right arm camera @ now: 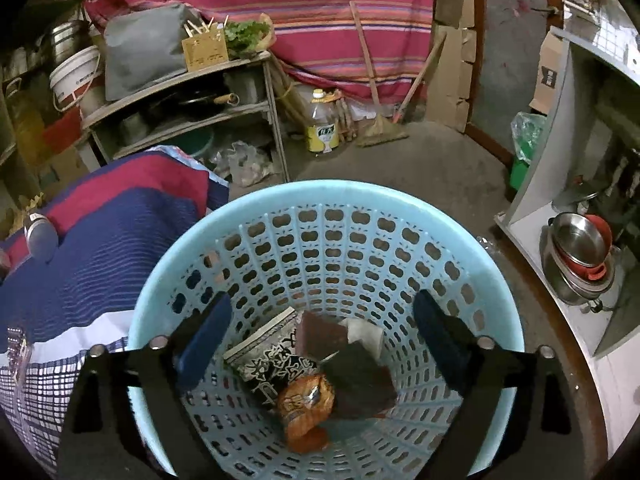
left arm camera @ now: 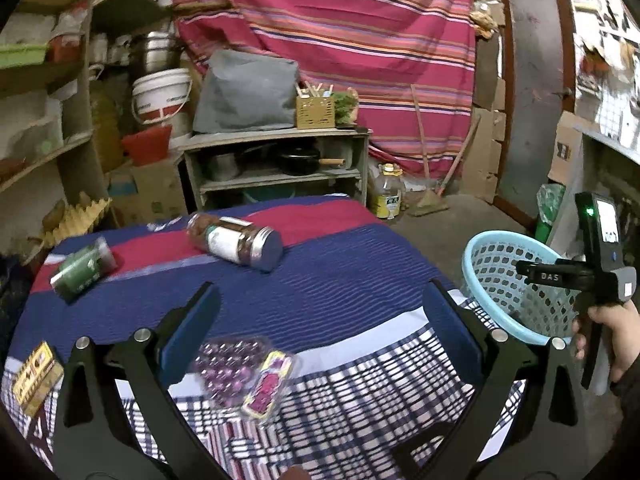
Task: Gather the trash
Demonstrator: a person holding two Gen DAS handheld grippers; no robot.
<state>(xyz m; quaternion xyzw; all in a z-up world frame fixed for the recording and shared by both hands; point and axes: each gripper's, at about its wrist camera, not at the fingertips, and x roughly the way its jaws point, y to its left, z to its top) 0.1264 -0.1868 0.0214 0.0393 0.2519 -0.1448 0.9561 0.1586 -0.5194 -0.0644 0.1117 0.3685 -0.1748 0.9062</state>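
Observation:
A light blue perforated basket (right arm camera: 328,200) stands on the floor beside a cloth-covered table (left arm camera: 340,276). Inside lie an orange snack wrapper (right arm camera: 306,404), a black patterned packet (right arm camera: 276,364) and dark flat packs (right arm camera: 360,388). My right gripper (right arm camera: 320,344) hovers over the basket's mouth, open, nothing between its fingers. My left gripper (left arm camera: 320,320) is open above the table, just over a clear purple blister pack (left arm camera: 244,372). A brown jar with a metal lid (left arm camera: 236,242) and a green jar (left arm camera: 82,270) lie on their sides further back. A yellow box (left arm camera: 34,378) lies at the left edge.
The basket (left arm camera: 520,284) shows at the table's right corner, with a hand holding the right gripper's handle (left arm camera: 600,276) over it. A shelf with pots (left arm camera: 276,160), an oil bottle (left arm camera: 386,192) and a broom (left arm camera: 430,196) stand behind. A cabinet with metal bowls (right arm camera: 580,256) is at the right.

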